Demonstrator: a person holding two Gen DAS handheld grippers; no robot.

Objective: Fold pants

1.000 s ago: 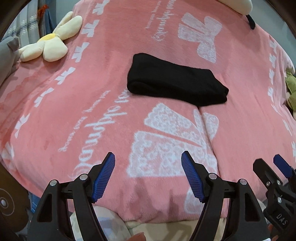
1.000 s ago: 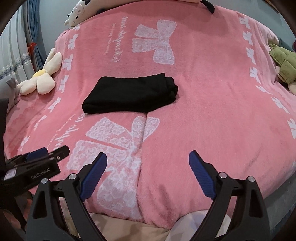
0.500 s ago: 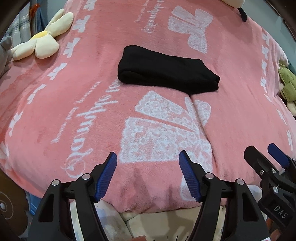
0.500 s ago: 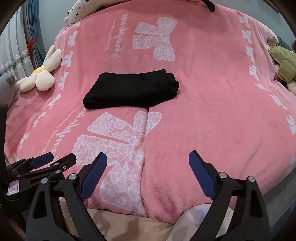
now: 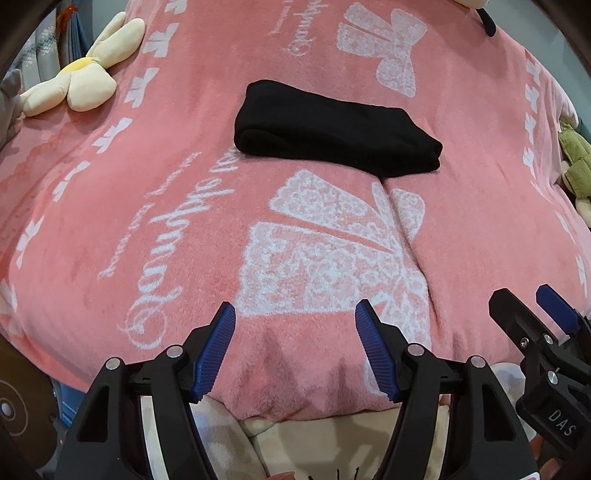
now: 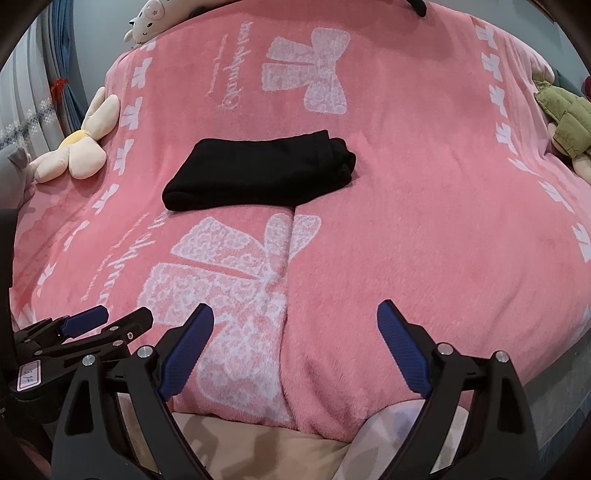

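Black pants (image 5: 332, 129) lie folded into a compact bundle on the pink blanket (image 5: 147, 192), well beyond both grippers; the right wrist view shows the same pants (image 6: 258, 170) at centre left. My left gripper (image 5: 295, 349) hangs open above the blanket's near edge, nothing between its blue pads. To its right the right gripper (image 5: 546, 306) shows at the frame's edge. In the right wrist view my right gripper (image 6: 295, 350) stands wide open and empty over the near edge, with the left gripper (image 6: 107, 319) low at the left.
A cream flower plush (image 5: 81, 74) lies at the blanket's far left (image 6: 77, 147). A green plush (image 6: 565, 122) sits at the right edge and a white plush (image 6: 155, 18) at the head. Beige bedding (image 5: 314, 443) shows below the blanket's near hem.
The left wrist view has shifted a little, so the pants sit higher and more to the left in it. The left jaws have narrowed slightly. The right gripper has kept still.
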